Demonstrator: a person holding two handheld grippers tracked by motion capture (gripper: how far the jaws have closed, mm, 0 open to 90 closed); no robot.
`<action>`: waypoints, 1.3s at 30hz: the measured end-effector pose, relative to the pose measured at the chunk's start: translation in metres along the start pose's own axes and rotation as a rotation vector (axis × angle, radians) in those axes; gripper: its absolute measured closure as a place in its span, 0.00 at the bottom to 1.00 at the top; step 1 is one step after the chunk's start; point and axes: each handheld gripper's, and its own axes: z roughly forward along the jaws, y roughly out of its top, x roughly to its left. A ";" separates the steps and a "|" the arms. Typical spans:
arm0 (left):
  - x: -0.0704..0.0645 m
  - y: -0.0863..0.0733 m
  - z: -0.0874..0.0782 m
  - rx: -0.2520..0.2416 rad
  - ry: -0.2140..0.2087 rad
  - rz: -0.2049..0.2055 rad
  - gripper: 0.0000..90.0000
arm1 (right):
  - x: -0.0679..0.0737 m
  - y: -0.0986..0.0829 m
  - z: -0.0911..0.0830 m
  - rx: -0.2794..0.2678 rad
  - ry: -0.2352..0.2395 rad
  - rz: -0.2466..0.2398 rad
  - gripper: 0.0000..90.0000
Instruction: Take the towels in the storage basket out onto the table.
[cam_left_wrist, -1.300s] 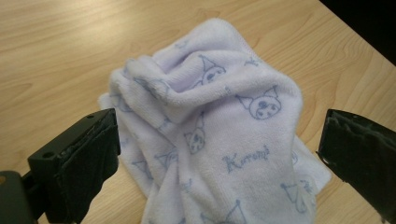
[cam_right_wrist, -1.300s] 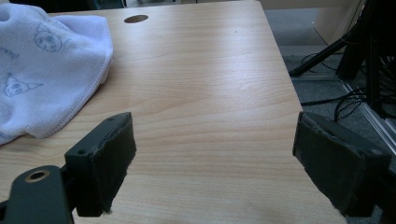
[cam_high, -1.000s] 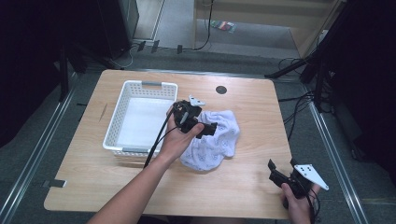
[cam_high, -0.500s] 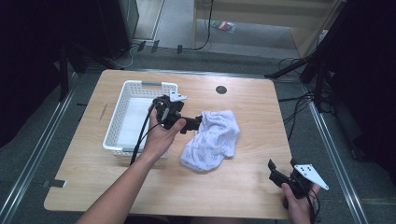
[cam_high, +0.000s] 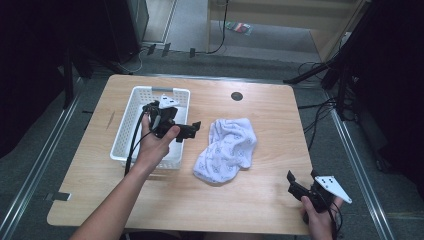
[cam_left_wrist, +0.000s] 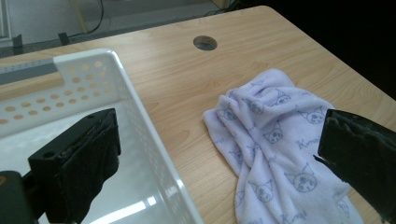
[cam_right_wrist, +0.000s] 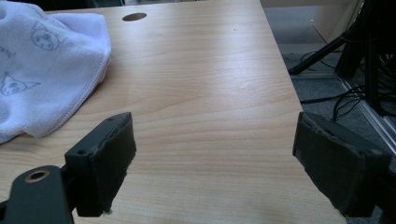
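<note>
On the table (cam_high: 260, 200), a crumpled white cat-print towel (cam_high: 226, 150) between both wide-spread grippers, left gripper (cam_high: 191, 128) over basket (cam_high: 131, 105), right gripper (cam_high: 301, 181) well apart.

Evenly lit wooden tabletop (cam_high: 260, 115) under soft overhead light — surroundings fall into deep darkness. A bright glare streak lies inside the white basket (cam_left_wrist: 140, 140). Close-up jaws look slightly blurred — shadows faint.

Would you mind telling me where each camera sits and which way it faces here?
High view: above the person's side, looking forward and down on the table; forearms, left gripper, right gripper.
Left gripper view: over the basket edge, own jaws wide.
Right gripper view: low, near table corner, jaws wide.
All share the towel.
</note>
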 end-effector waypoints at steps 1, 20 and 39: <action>0.004 -0.002 -0.005 -0.009 0.000 0.002 0.00 | 0.000 0.000 0.000 0.001 0.000 -0.002 0.15; 0.049 -0.020 -0.040 -0.047 0.031 -0.041 0.00 | 0.000 0.000 0.001 0.008 -0.004 0.000 0.15; 0.096 -0.051 -0.076 -0.076 0.101 -0.105 0.00 | 0.000 0.000 0.001 0.011 -0.005 -0.003 0.15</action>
